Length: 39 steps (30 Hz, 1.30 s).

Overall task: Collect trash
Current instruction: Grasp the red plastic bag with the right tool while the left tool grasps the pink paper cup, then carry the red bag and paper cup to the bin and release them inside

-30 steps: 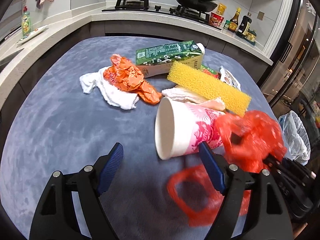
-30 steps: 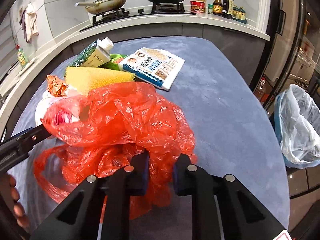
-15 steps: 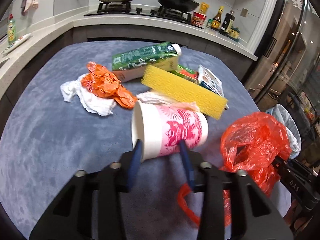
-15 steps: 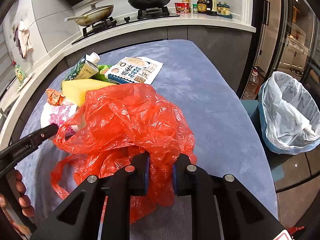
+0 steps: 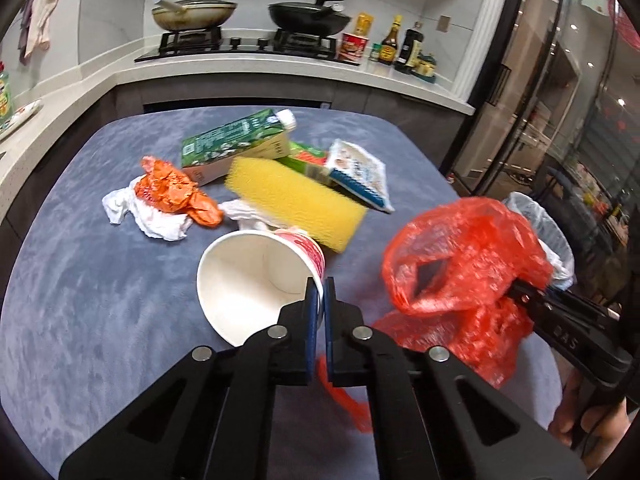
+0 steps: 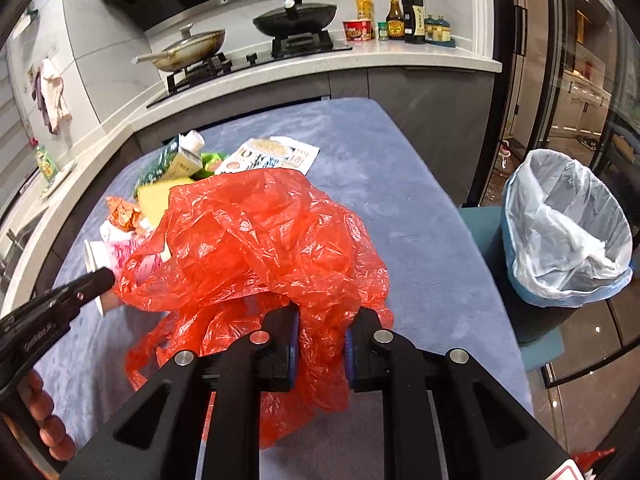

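My left gripper (image 5: pixel 319 285) is shut on the rim of a white and pink paper cup (image 5: pixel 256 280), which is tilted with its mouth toward the camera; the cup also shows in the right wrist view (image 6: pixel 105 256). My right gripper (image 6: pixel 320 330) is shut on a crumpled red plastic bag (image 6: pixel 256 240), held just above the blue table (image 6: pixel 400 208); the bag also shows in the left wrist view (image 5: pixel 460 268). A yellow sponge (image 5: pixel 296 200), a green carton (image 5: pixel 236 142), an orange wrapper (image 5: pixel 172 190), white tissue (image 5: pixel 156 222) and a printed packet (image 5: pixel 360 172) lie behind the cup.
A bin lined with a white bag (image 6: pixel 568 232) stands off the table's right edge. The kitchen counter with a stove, two pans (image 5: pixel 308 20) and bottles (image 5: pixel 412 46) runs behind the table.
My left gripper closed from wide open onto the cup's rim and tipped the cup up. My right gripper lifted the red bag and moved toward the bin side.
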Available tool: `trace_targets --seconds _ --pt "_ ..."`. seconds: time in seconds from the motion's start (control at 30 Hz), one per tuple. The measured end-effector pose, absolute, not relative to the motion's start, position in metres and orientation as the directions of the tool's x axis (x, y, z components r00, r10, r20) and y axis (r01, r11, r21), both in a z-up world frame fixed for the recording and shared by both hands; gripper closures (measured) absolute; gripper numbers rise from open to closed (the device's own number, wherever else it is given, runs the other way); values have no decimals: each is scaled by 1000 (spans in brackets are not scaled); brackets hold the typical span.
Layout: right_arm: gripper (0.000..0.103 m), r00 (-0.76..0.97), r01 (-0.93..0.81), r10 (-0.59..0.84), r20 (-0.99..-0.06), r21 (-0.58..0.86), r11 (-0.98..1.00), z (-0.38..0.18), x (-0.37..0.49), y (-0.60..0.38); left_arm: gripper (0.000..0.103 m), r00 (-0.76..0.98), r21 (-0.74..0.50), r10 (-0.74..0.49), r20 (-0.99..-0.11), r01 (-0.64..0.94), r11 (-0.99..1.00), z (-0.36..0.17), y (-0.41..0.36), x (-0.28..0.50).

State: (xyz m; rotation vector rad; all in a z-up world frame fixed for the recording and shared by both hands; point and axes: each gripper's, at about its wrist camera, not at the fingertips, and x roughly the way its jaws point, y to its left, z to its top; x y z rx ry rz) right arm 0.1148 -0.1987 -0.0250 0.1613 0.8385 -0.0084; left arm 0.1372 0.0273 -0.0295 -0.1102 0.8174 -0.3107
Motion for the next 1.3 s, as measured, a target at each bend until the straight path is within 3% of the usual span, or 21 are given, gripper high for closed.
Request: trace_targets --seconds 0.4,0.6,1.1,1.3 --pt "87 743 144 7 -670 169 975 13 87 -244 100 642 -226 -402 -653 342 912 14 -16 111" --pt "87 770 246 -86 -632 170 954 27 79 -295 100 609 -248 -482 -630 430 868 32 -57 120" --pt "87 665 612 -443 -601 99 785 26 94 -505 100 442 -276 -707 -553 703 655 53 -270 180" --pt "87 598 656 -483 -640 45 754 4 116 -560 100 321 -308 -747 -582 763 568 28 -360 211"
